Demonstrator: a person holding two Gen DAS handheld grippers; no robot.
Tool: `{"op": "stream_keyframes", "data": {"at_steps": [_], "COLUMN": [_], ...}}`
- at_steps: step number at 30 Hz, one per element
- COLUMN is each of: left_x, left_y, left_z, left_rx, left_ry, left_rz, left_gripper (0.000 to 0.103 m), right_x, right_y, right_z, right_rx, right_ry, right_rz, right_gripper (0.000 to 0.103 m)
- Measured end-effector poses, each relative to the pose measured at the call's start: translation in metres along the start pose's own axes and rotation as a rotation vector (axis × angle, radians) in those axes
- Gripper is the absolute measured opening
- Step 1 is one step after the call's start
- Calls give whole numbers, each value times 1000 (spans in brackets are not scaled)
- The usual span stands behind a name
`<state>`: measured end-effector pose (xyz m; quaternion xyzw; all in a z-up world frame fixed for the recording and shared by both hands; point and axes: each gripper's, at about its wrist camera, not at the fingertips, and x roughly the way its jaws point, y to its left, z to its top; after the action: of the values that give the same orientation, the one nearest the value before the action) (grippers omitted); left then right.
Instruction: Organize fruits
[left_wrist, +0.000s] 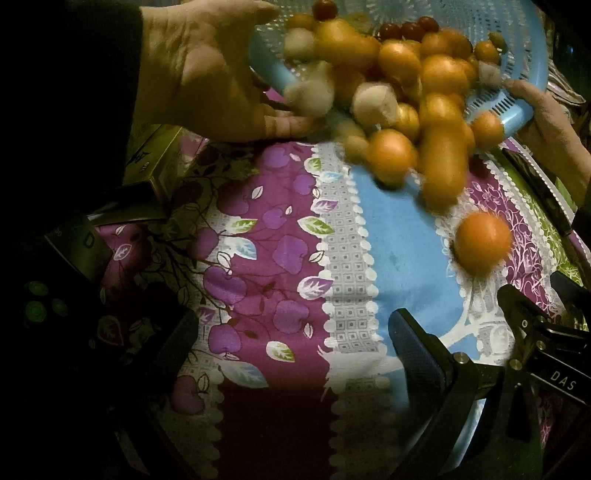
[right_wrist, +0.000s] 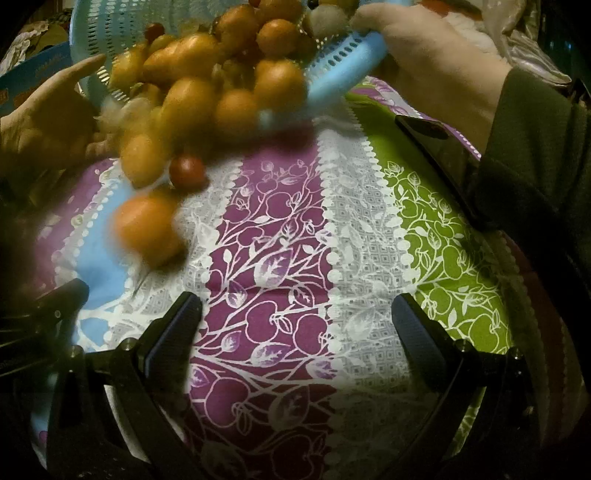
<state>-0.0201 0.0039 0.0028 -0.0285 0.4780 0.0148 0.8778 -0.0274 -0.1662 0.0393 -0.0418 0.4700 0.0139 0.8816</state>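
We see orange fruits (left_wrist: 402, 70) spilling from a tilted blue basket (left_wrist: 517, 110) at the top of the frame onto the patterned cloth (right_wrist: 280, 236). Both our tongs, left (left_wrist: 291, 332) and right (right_wrist: 295, 317), gape wide and empty over open cloth along the bottom edge.

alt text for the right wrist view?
Two bare hands tip a blue basket, spilling blurred orange fruits and a small red one onto a patterned cloth. The open right gripper sits below, empty.
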Motion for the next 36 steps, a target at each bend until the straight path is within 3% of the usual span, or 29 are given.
{"op": "stream_keyframes", "data": {"at_steps": [36], "left_x": [6], "left_y": [-13], "left_z": [5], "left_rx": [0], "left_ry": [8], "left_rz": [1], "left_gripper": [103], "right_x": [2], "right_y": [4], "right_z": [3], "right_rx": [0], "right_ry": [5], "right_rz": [-2], "right_gripper": [103]}}
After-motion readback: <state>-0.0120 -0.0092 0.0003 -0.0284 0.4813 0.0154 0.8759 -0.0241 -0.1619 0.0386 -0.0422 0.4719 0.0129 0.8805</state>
